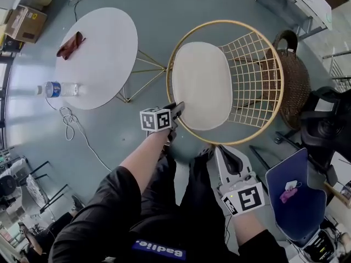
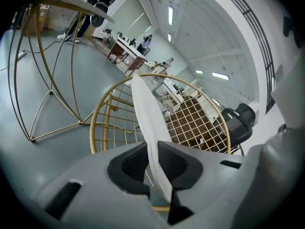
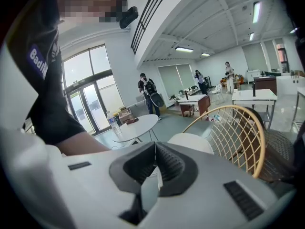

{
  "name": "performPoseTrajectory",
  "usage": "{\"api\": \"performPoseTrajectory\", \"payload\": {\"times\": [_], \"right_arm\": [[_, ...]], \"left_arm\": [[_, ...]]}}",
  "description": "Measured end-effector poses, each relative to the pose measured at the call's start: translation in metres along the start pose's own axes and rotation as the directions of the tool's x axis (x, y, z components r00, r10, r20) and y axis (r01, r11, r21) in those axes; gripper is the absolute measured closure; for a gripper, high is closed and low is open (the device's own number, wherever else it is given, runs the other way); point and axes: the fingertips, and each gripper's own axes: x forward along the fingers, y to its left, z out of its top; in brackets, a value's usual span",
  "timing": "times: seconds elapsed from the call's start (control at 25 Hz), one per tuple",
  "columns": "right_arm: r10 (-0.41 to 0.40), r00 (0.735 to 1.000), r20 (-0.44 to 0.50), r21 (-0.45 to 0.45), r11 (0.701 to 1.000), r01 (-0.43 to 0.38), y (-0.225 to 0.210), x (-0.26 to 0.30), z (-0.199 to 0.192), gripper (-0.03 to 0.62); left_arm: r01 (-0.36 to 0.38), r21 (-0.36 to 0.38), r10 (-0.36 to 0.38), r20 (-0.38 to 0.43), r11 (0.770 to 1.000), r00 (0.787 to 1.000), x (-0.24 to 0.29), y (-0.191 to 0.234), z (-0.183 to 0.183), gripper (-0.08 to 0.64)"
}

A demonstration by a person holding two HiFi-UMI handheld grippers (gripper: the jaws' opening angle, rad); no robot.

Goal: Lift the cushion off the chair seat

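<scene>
white cushion (image 1: 201, 84), gold wire chair (image 1: 258, 75)

cushion (image 2: 145, 118): near edge buried between the closed jaws of the left gripper (image 2: 152, 163)
wicker basket (image 1: 295, 75): largely screened by the wire chair (image 1: 255, 75) back, inside unseen
dark red item (image 1: 70, 45): too small to identify, lying on the round table (image 1: 109, 37)
water bottle (image 1: 59, 89): label print too small to read
distant people (image 3: 148, 92): too small for any detail

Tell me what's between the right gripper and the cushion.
Only the chair's gold rim, seen in the head view; the right gripper, jaws shut, sits just outside it, off the cushion.
</scene>
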Motion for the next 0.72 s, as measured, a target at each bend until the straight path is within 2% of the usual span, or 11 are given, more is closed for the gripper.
{"api": "performPoseTrajectory", "payload": {"times": [0.4,0.72], "right_arm": [[-0.043,0.997,0.063,-0.037,0.998,0.045,0.013,-0.053,0.066,0.566],[-0.067,0.993,0.095,-0.058,0.996,0.072,0.026,-0.085,0.094,0.566]], "left_arm": [[-0.006,0.071,0.005,0.025,0.997,1.0,-0.058,-0.055,0.027,0.509],[0.027,0.056,-0.031,0.071,0.998,0.997,-0.108,-0.091,0.039,0.514]]}}
